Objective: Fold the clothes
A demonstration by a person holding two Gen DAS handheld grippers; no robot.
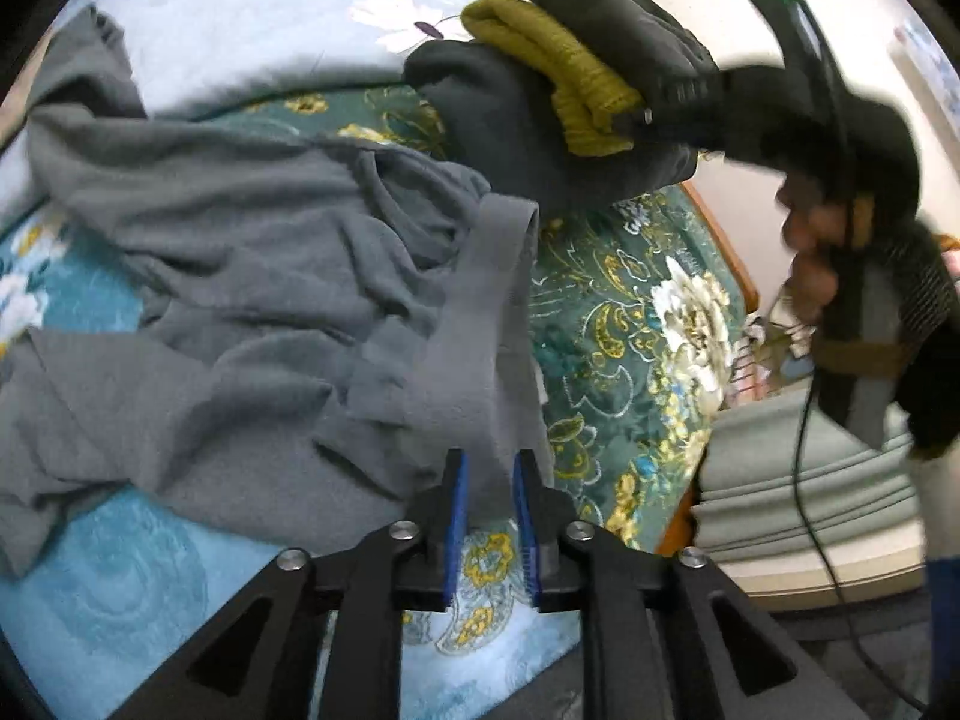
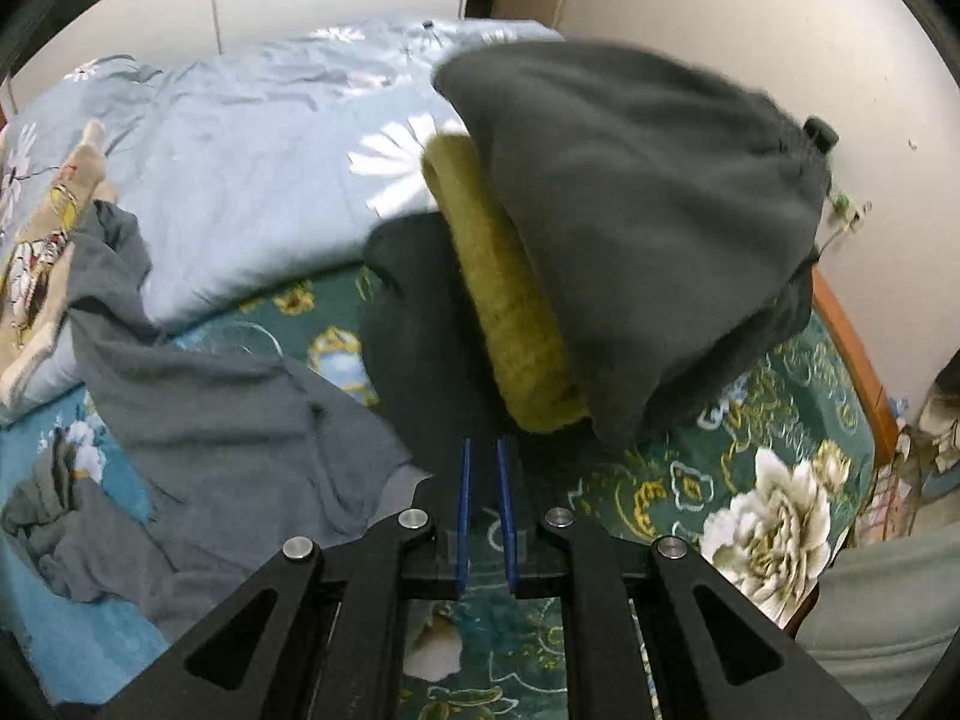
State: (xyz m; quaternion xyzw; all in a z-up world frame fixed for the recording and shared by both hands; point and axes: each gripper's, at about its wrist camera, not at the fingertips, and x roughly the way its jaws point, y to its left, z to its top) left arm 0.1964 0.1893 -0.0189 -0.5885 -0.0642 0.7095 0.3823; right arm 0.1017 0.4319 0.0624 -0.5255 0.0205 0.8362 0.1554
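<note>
Bed: floral quilt [image 2: 708, 468] in teal and green covers it, with a pale blue duvet [image 2: 252, 180] bunched toward the far edge and a wooden bed frame [image 2: 852, 354] showing at the right edge.
Grey top [image 1: 240, 276]: lies crumpled and only partly spread across the left half of the bed, not yet folded; one strip of it rises off the quilt toward the near edge.
Left gripper [image 1: 489, 510]: its blue pads are nearly together with that grey strip pinched between them, so the cloth is held taut and lifted, probably to straighten a sleeve or hem before a fold.
Bundle [image 2: 630, 252]: dark cloth wrapped around an olive knit [image 2: 510, 312], carried in the air above the right part of the bed, near the duvet's edge. It looks like a finished, folded stack kept together as one packet.
Right gripper [image 2: 483, 504]: pads close to shut, and the lower edge of the bundle runs down to them; the left view shows the tool clamping the stack from the side. Motion blur makes the exact contact hard to read, though I judge it is gripping the bundle.
Why held so: the bundle is kept clear of the grey top so it does not get mixed in, while the left side keeps hold of the next garment.
Hand [image 1: 810, 264]: grips the right tool's handle at the right of the left view.
</note>
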